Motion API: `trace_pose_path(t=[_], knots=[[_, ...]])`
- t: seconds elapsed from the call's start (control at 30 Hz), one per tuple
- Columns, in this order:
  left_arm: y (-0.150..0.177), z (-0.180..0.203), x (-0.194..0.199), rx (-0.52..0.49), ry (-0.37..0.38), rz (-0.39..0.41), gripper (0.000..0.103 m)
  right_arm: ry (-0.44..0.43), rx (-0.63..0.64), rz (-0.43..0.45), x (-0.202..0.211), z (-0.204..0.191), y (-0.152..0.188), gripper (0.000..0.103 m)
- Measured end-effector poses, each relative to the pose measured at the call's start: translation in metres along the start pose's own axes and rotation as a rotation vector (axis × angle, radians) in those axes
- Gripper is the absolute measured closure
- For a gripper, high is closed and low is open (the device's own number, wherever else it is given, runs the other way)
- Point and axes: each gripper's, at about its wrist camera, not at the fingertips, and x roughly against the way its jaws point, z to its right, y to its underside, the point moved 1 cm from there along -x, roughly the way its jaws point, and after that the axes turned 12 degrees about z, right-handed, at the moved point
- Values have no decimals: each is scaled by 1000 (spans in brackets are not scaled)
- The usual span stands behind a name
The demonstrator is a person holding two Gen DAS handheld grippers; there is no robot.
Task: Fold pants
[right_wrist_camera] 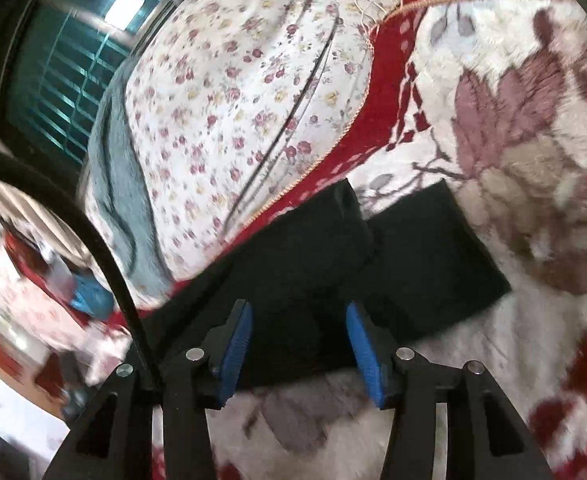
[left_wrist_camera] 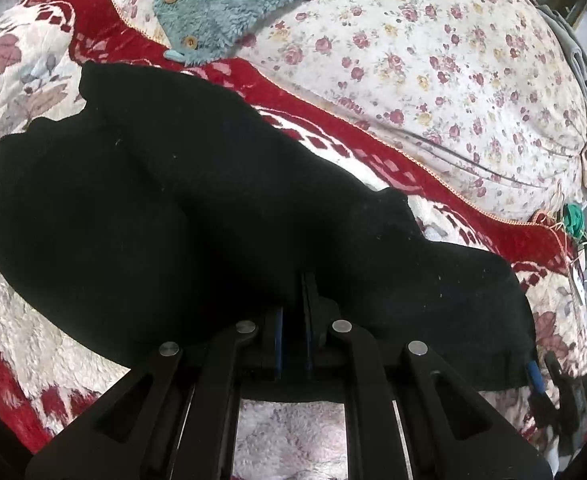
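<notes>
Black pants (left_wrist_camera: 181,208) lie spread across a red and white floral blanket (left_wrist_camera: 33,308). My left gripper (left_wrist_camera: 293,312) is shut on the near edge of the pants, its blue pads buried in the dark cloth. In the right wrist view the two leg ends of the pants (right_wrist_camera: 373,264) lie side by side on the blanket (right_wrist_camera: 513,160). My right gripper (right_wrist_camera: 298,312) is open, its blue pads (right_wrist_camera: 237,344) wide apart just over the near edge of the pants. The right gripper also shows in the left wrist view (left_wrist_camera: 541,376) at the pants' right corner.
A teal fleece garment with wooden buttons (left_wrist_camera: 229,4) lies at the far side on a rose-print sheet (left_wrist_camera: 433,60). A grey cloth (right_wrist_camera: 121,200) hangs at the bed's edge. A black cable (right_wrist_camera: 93,240) crosses the left. A teal window grille (right_wrist_camera: 61,72) stands behind.
</notes>
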Motion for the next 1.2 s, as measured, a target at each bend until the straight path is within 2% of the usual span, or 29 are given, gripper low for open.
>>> trace_pose_path(t=[0.1,0.17,0.2,0.23,0.27,0.3,0.43,0.6,0.7,0.83,0.9,0.97,1.0,1.03,1.1,1.2], knots=[[-1,-2,0,9,4,-9,96,30,-46,-52,-29,6,-4,55],[-1,-2,-1,14,6,-16,96,24,-71,-18,-36,6,-6,55],[-2,-3,-3,17,6,-19,96,13,-82,-8,-40,5,-9,61],[-3,-3,-5,22,6,-24,96,-23,-100,-6,-44,5,-11,87],[-4,-3,-7,30,8,-32,96,-52,-119,-9,-45,6,-9,98],[-5,-4,-7,34,11,-38,96,-74,-129,-2,-43,5,-8,99],[-16,4,4,47,36,-16,96,-141,-60,97,-14,-16,-25,99],[-9,37,41,-44,95,76,96,-96,32,153,25,-25,-41,99],[7,48,43,-98,99,88,96,-10,25,142,38,-5,-37,99],[33,46,17,-132,47,24,96,146,6,47,25,23,-17,99],[41,39,10,-122,35,1,96,194,50,15,21,22,-14,99],[42,37,15,-114,55,10,96,244,86,1,18,16,-16,98],[41,36,18,-112,70,11,96,266,83,-10,17,16,-17,95],[38,34,21,-97,93,6,96,282,71,-15,18,17,-18,86],[32,25,29,-70,116,-13,84,301,45,1,24,18,-20,79],[20,-2,50,-26,99,15,67,316,71,49,43,4,-21,78]])
